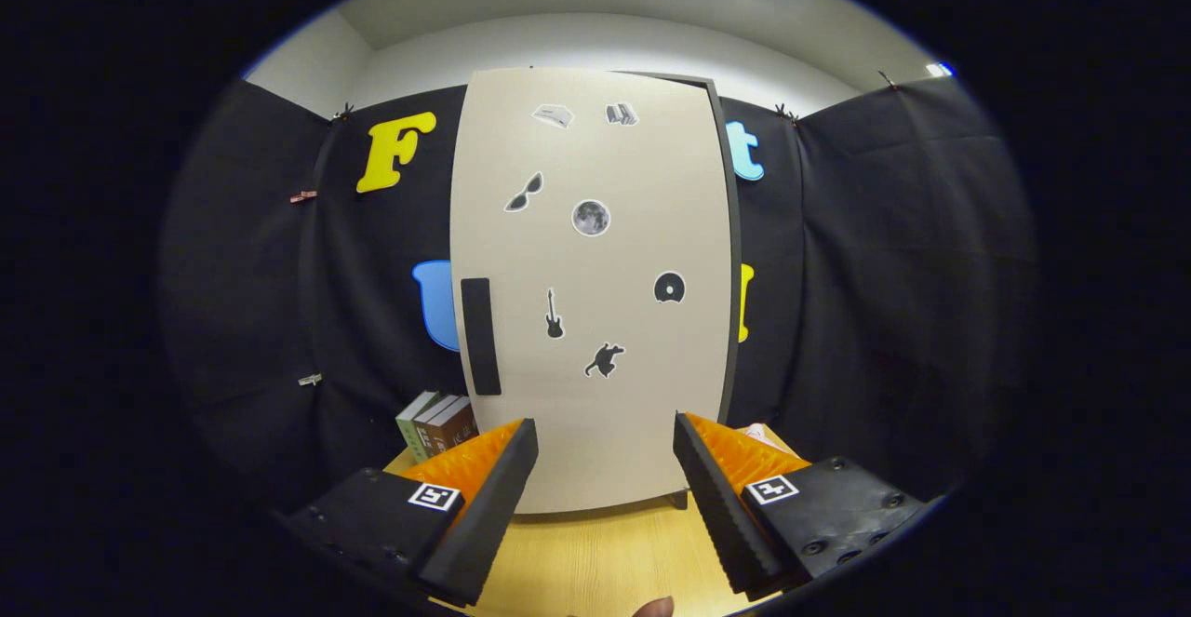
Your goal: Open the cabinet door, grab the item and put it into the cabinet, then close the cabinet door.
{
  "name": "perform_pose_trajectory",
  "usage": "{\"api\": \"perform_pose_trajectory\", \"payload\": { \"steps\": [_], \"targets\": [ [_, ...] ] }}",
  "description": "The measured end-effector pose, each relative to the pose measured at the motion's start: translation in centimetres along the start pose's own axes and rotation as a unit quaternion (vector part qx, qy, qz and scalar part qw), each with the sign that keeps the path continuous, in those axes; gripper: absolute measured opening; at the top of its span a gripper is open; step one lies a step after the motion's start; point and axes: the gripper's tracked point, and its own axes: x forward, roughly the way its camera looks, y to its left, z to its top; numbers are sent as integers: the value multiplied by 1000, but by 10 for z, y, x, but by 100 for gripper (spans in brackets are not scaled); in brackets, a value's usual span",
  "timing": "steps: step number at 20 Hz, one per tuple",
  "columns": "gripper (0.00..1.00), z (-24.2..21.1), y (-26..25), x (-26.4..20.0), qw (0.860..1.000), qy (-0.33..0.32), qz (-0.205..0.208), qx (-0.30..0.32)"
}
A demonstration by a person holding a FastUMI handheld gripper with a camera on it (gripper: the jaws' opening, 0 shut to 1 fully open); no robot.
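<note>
A tall beige cabinet (595, 291) stands on the wooden table (595, 556), straight ahead of my fingers. Its door is shut, with several small stickers on it and a black vertical handle (480, 336) near its left edge. My gripper (605, 496) is open, with nothing between its orange-and-black fingers (484, 505), and sits a short way in front of the door's lower part. Books (437, 423) stand upright on the table to the left of the cabinet, partly hidden behind the left finger. A small whitish thing (758, 433) peeks out beside the cabinet's right lower corner, behind the right finger.
Black cloth walls close in the booth behind and on both sides of the cabinet. A fingertip of a person (654, 607) shows at the table's near edge, below the fingers. Bare table lies between the fingers and the cabinet.
</note>
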Motion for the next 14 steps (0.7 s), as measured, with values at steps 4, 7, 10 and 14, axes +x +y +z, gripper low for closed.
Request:
{"api": "perform_pose_trajectory", "payload": {
  "steps": [4,7,10,14],
  "targets": [
    [96,-2,-3,0,1000,3,-2,-4],
    [95,-2,-5,1,1000,4,-5,1],
    [95,2,-5,3,1000,0,-5,1],
    [95,4,-2,4,1000,-3,-3,1]
  ]
}}
